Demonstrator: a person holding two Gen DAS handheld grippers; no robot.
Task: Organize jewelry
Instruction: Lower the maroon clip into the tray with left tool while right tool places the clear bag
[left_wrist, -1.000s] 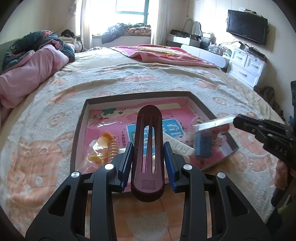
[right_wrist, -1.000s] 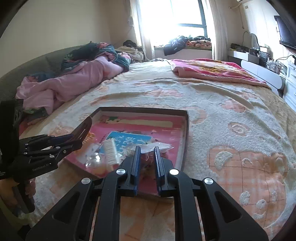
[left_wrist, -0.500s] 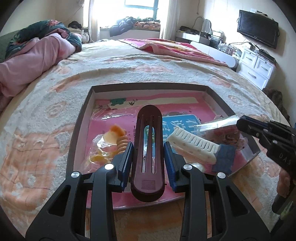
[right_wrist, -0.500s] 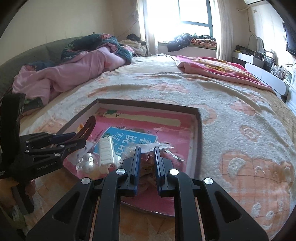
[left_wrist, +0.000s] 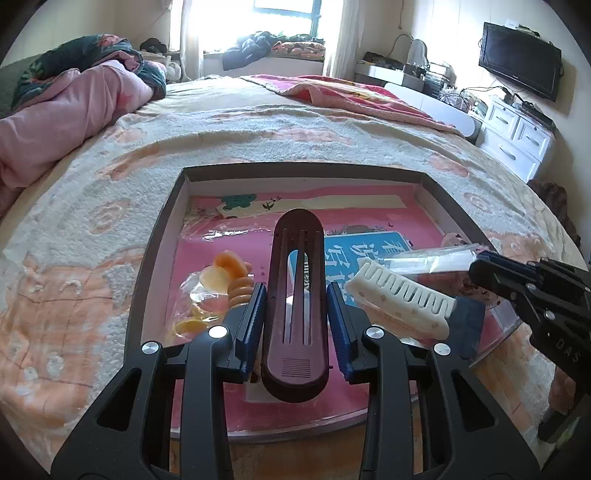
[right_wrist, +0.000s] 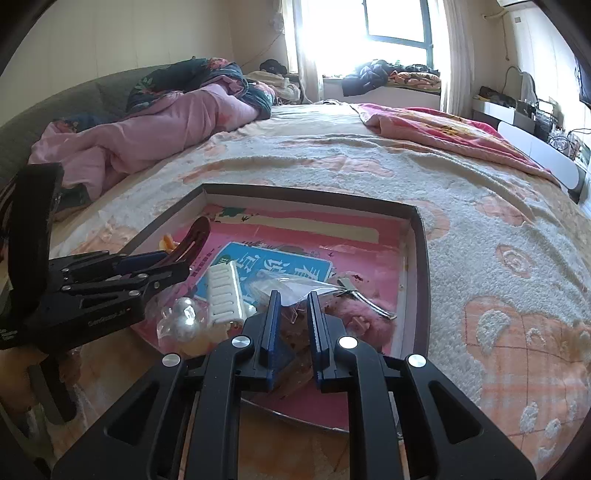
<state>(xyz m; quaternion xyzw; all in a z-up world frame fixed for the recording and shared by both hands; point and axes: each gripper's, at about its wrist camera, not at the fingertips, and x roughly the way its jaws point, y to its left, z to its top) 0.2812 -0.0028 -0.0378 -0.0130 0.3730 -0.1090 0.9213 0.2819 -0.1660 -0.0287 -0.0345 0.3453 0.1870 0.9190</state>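
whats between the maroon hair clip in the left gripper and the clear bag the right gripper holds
The white comb clip lies between the maroon hair clip and the clear bag, clearest in the left wrist view.

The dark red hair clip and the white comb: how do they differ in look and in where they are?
The dark red hair clip is long with rounded ends and slots; the white comb is shorter, with a row of teeth. The clip is held above the box by the left gripper; the comb lies in the box, touched by neither gripper. Both look like plastic hair things.
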